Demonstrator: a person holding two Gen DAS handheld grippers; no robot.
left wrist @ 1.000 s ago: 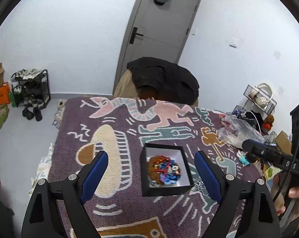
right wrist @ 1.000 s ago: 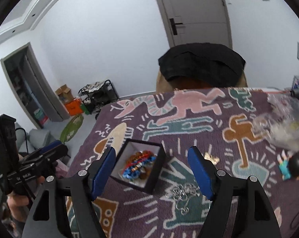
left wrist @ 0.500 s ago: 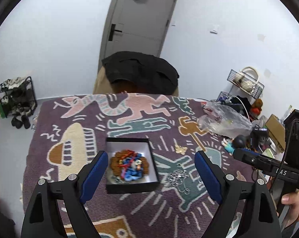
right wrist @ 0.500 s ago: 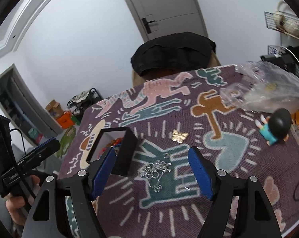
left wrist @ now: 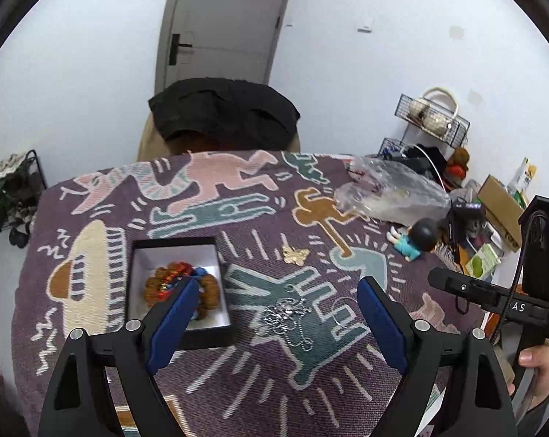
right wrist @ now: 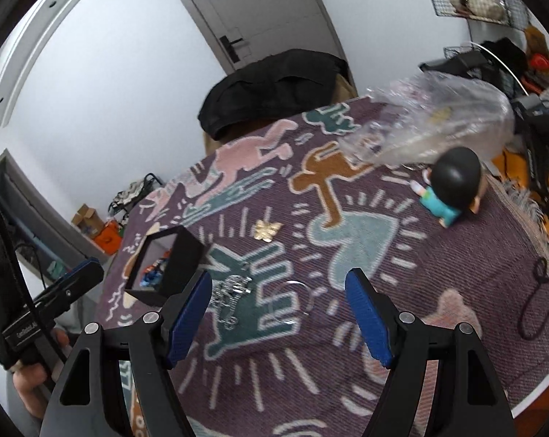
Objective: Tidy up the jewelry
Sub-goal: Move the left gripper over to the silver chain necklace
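Observation:
A black box with a white lining (left wrist: 139, 255) (right wrist: 181, 251) sits on the patterned cloth and holds brown, red and blue bead jewelry (left wrist: 176, 276). A silver chain (left wrist: 287, 315) (right wrist: 232, 291) lies tangled to the right of the box. A thin ring (right wrist: 298, 287) lies right of the chain. A gold butterfly piece (left wrist: 295, 255) (right wrist: 267, 229) lies farther back. My left gripper (left wrist: 274, 309) is open and empty above the chain. My right gripper (right wrist: 278, 302) is open and empty, above the chain and the ring.
A crumpled clear plastic bag (left wrist: 391, 193) (right wrist: 431, 120) and a small doll in blue (left wrist: 416, 240) (right wrist: 453, 189) lie at the cloth's right side. A dark-draped chair (left wrist: 223, 113) stands behind the table. Clutter and wire racks (left wrist: 434, 116) fill the right.
Both grippers have swung to the right, from over the box to over the silver chain. Both stay open and empty.

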